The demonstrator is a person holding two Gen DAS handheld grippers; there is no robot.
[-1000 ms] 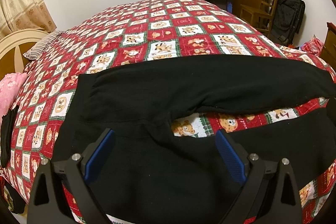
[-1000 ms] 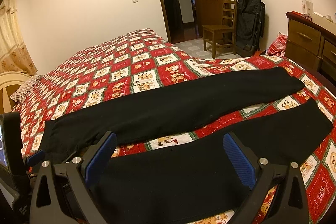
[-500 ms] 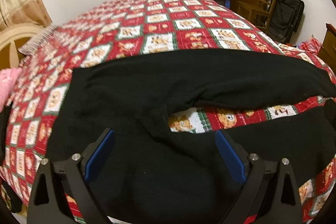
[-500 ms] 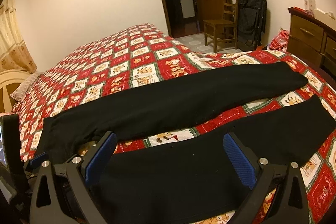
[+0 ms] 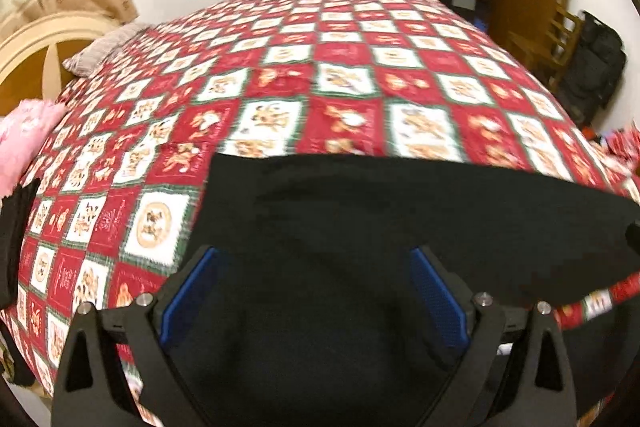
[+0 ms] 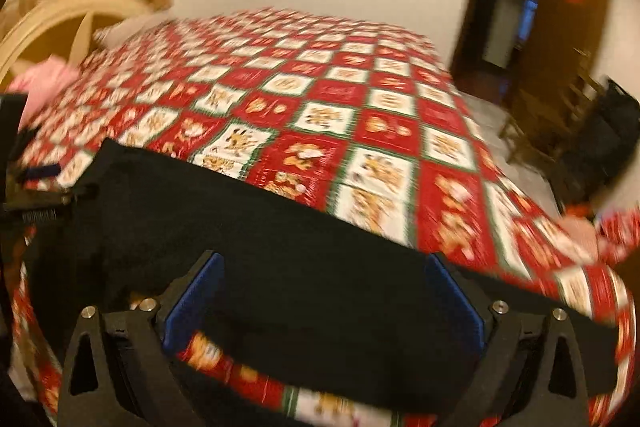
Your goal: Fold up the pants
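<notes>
Black pants spread flat on a quilted bed, both grippers poised above them with nothing held.

The pants (image 5: 400, 227) lie across the near part of the bed (image 5: 340, 75), waist end toward 9 o'clock and legs running off toward 3 o'clock. The left gripper (image 5: 314, 291) hovers over the waist region with jaws wide. The right gripper (image 6: 320, 299) stands over one leg, its jaws closing from wide with cloth seen between them; motion blur leaves it unclear whether the pads touch fabric. The cloth appears soft, light and limp, so it should drape and wrinkle readily. Best holds are probably the waistband edge and a leg hem, pinched through both layers.
</notes>
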